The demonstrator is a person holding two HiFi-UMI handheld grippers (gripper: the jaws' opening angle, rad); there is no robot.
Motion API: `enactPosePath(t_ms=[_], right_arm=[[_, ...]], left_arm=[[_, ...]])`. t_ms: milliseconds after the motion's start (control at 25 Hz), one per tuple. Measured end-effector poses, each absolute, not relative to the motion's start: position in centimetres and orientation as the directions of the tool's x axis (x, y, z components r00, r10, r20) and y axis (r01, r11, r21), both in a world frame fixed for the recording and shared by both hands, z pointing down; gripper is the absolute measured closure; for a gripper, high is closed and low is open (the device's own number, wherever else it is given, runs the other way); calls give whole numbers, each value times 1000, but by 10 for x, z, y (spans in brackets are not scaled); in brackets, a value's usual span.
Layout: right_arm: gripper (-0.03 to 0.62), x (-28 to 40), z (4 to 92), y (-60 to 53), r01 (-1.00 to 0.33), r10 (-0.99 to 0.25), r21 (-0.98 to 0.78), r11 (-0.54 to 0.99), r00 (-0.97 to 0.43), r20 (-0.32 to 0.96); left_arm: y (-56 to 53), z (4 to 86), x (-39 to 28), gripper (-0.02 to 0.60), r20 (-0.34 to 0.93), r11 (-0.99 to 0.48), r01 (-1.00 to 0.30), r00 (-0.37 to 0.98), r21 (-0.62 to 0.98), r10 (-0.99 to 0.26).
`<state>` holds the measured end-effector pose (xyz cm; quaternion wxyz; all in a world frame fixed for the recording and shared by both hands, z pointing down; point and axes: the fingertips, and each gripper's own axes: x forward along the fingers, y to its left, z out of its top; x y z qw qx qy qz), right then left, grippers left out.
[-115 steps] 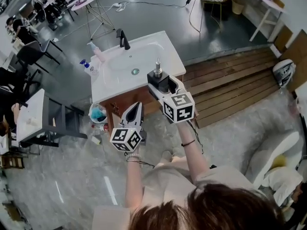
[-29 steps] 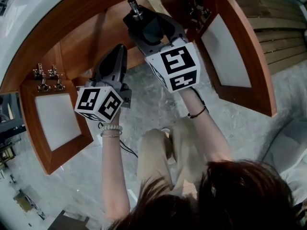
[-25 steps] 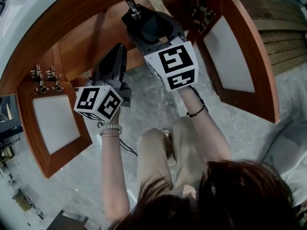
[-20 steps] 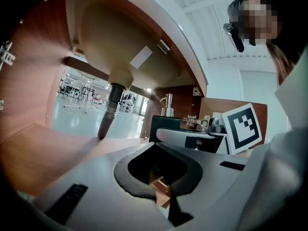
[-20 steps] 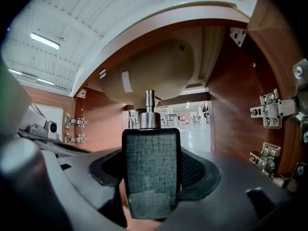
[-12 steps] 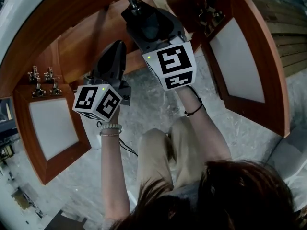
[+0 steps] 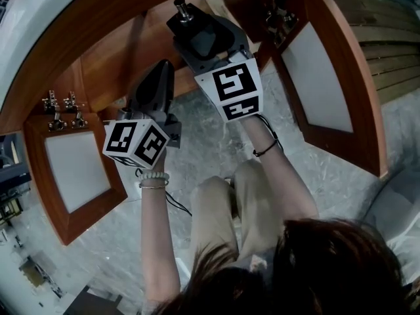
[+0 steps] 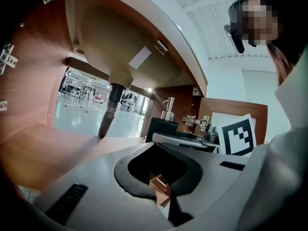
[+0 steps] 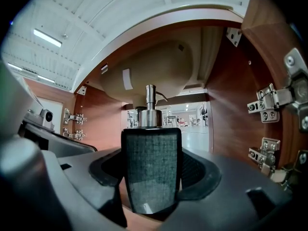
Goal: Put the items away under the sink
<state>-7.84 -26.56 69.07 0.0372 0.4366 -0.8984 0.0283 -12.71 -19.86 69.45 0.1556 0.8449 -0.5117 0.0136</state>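
Observation:
A dark grey soap dispenser (image 7: 202, 42) with a metal pump stands upright between the jaws of my right gripper (image 7: 200, 31). In the right gripper view the dispenser (image 9: 151, 170) fills the middle, the pads of the right gripper (image 9: 151, 182) pressed on its sides. It hangs at the front of the open cabinet under the sink, over the wooden cabinet floor (image 7: 118, 58); contact with the floor is hidden. My left gripper (image 7: 159, 71) sits beside it to the left, shut and holding nothing. The left gripper view shows the left gripper's jaw tips (image 8: 158, 143) together and the dispenser (image 8: 162, 128) to the right.
Both cabinet doors hang open: the left door (image 7: 72, 169) and the right door (image 7: 321, 77), with metal hinges (image 7: 62, 107) on the frame. The basin's underside (image 8: 103, 37) and its drain pipe (image 8: 108, 114) hang inside the cabinet. Hinges (image 9: 269, 102) stand close on the right wall.
Several seconds ago the person stood above the sink holding the dispenser; now they crouch at the open cabinet. Over the last second both grippers have barely moved; only the head view shifted slightly.

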Motion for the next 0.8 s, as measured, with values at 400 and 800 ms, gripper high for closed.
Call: enactPosePath(t_ms=[400,800], right_arm=[[272,-76,694,-263,-785,-758,-60,617,-613,223],[267,-62,658,-240,-794,-748,-86,602,-599,286]], left_arm=[[-178,668,-129,581,217,-407,-871,469,276,-856],[-154,628,-121,581,262,-410,-860,489,306,-832]])
